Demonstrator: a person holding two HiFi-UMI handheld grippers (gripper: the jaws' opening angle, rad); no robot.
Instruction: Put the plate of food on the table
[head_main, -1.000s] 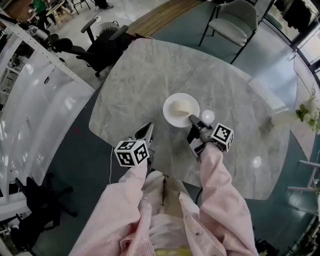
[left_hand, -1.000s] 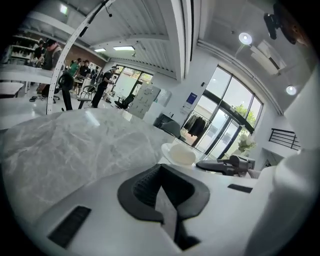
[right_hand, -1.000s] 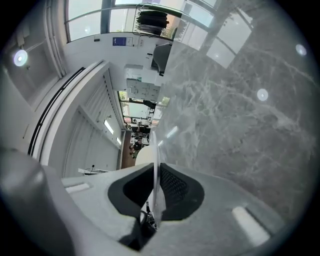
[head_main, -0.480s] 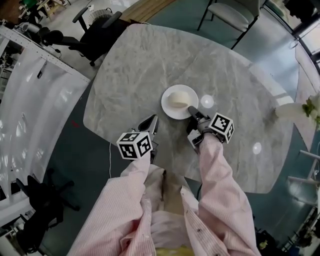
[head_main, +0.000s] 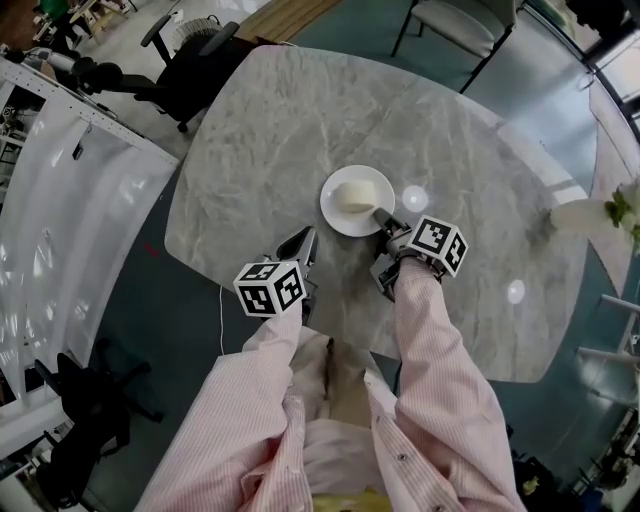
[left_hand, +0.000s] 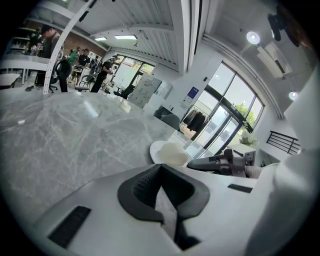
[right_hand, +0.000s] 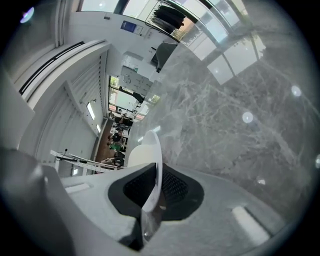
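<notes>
From the head view, the white plate (head_main: 357, 200) lies on the grey marble desk (head_main: 270, 130), with a pale mound of food (head_main: 355, 196) in its middle. My right gripper (head_main: 381, 213) is clamped on the plate's near rim, its marker cube (head_main: 438, 245) just behind on my side. My left gripper (head_main: 305, 240) is near the plate, to its left and closer to me, not touching it, jaws drawn to a point. An office chair (head_main: 190, 70) stands beyond the plate to the left, past the desk's edge, and a grey chair (head_main: 455, 25) beyond it to the right.

In the left gripper view, my left gripper (left_hand: 161, 197) has its dark pads together with nothing between them (only the desk (left_hand: 65, 135) lies ahead). The plate (left_hand: 156, 150) sits further ahead with the food (left_hand: 174, 150) on it, and the right gripper (left_hand: 196, 162) reaches to the plate's right edge.

In the right gripper view, my right gripper (right_hand: 152, 187) is closed on the plate (right_hand: 154, 150), whose rim runs edge-on between the ribbed pads. The food (right_hand: 136, 157) shows as a white lump on the plate's left face. The desk (right_hand: 240, 110) spreads out right of the plate.
</notes>
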